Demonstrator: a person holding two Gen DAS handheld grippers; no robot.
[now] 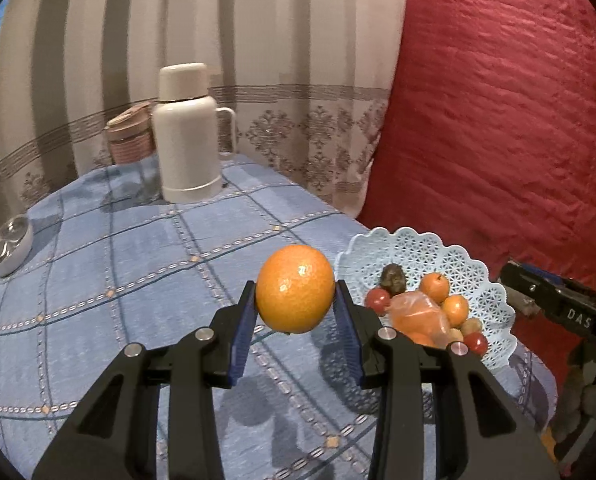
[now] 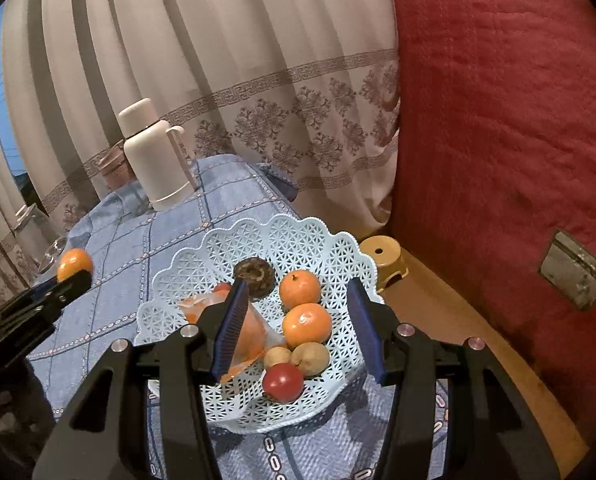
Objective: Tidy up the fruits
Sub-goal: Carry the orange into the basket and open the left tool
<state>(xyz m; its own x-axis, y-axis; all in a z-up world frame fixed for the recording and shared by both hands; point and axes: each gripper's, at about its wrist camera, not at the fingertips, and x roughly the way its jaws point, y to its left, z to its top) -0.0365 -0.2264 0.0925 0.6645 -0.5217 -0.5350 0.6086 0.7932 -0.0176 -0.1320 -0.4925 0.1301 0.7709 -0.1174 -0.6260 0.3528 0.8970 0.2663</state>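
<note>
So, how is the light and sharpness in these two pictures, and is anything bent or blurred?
Left wrist view: dim warm light, a small glare spot on the orange held in the left tool, soft shadows on the tablecloth, the thermos slightly soft. Right wrist view: the basket is sharp, the curtain stripes bow from the fisheye, corners go black.

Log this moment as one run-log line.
left hand-held gripper: shut on orange, above tablecloth | right hand-held gripper: open, empty, over fruit basket
</note>
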